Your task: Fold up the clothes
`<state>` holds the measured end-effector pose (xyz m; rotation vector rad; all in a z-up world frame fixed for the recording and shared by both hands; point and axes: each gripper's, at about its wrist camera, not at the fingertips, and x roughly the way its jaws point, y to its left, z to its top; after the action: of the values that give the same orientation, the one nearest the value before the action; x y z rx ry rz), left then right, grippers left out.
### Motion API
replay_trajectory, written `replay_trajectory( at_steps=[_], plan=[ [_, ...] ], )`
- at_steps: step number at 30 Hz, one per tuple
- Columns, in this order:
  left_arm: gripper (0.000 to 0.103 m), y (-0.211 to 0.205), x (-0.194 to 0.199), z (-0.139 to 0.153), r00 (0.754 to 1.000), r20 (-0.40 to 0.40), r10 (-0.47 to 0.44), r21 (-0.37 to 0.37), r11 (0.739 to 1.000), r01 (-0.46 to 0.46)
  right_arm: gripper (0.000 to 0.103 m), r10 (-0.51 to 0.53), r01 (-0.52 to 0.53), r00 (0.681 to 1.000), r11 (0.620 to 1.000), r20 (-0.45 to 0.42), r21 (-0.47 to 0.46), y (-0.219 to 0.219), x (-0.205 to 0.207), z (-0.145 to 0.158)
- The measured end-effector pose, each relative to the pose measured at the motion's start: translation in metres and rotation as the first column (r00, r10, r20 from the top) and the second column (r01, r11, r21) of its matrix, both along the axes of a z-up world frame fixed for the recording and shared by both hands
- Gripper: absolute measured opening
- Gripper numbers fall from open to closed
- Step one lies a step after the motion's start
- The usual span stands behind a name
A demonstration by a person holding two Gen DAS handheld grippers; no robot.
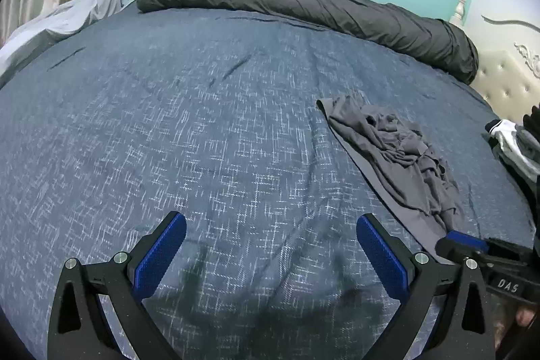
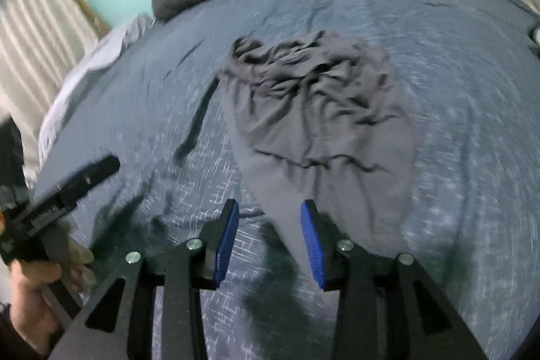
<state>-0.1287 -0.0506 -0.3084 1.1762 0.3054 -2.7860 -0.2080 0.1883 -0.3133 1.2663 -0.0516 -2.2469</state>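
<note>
A crumpled grey garment (image 2: 320, 110) lies on the blue patterned bed cover (image 2: 455, 90); in the left wrist view the garment (image 1: 388, 150) sits at the right. My right gripper (image 2: 270, 206) is open, and the garment's narrow near corner runs between its blue pads (image 2: 227, 242) without being clamped. In the left wrist view the right gripper (image 1: 465, 240) sits at the garment's near end. My left gripper (image 1: 271, 220) stands wide open over bare bed cover (image 1: 202, 123), left of the garment, with nothing between its fingers. A hand (image 2: 33, 292) holds the left gripper (image 2: 84, 177).
A rolled dark grey duvet (image 1: 303, 9) lies along the bed's far edge. Pale grey bedding (image 1: 60, 19) is bunched at the far left. More clothes, black and white (image 1: 516, 140), lie at the right edge by a tufted headboard (image 1: 506, 83).
</note>
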Motion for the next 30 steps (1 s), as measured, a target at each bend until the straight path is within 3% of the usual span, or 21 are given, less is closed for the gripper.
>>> replay_trajectory(
  at_steps=[9, 11, 13, 16, 23, 30],
  plan=[
    [0.103, -0.001, -0.005, -0.008, 1.0, 0.025, 0.0, 0.006, 1.0, 0.0, 0.043, 0.063, -0.06, 0.998, 0.987, -0.01, 0.151, -0.032, -0.006, -0.022],
    [0.103, -0.002, -0.007, -0.007, 1.0, 0.023, -0.002, 0.009, 1.0, 0.001, 0.036, 0.057, -0.056, 0.998, 0.988, -0.005, 0.147, -0.03, -0.008, -0.024],
    [0.103, -0.002, -0.008, -0.007, 1.0, 0.024, 0.0, 0.015, 1.0, 0.0, 0.018, 0.042, -0.042, 0.999, 0.991, 0.001, 0.13, -0.023, -0.011, -0.023],
    [0.103, -0.001, -0.011, -0.008, 1.0, 0.026, -0.001, 0.019, 1.0, 0.0, 0.007, 0.028, -0.027, 1.0, 0.994, -0.004, 0.102, -0.013, -0.015, -0.019],
    [0.103, 0.007, -0.018, -0.009, 0.999, 0.029, -0.012, 0.025, 1.0, 0.012, 0.004, 0.009, -0.007, 0.999, 1.0, -0.052, 0.026, 0.009, -0.017, -0.001],
    [0.103, 0.019, -0.023, -0.013, 0.999, 0.038, -0.037, 0.024, 0.999, 0.036, 0.004, -0.112, 0.106, 0.99, 0.992, -0.083, -0.075, 0.046, -0.038, 0.026]
  ],
)
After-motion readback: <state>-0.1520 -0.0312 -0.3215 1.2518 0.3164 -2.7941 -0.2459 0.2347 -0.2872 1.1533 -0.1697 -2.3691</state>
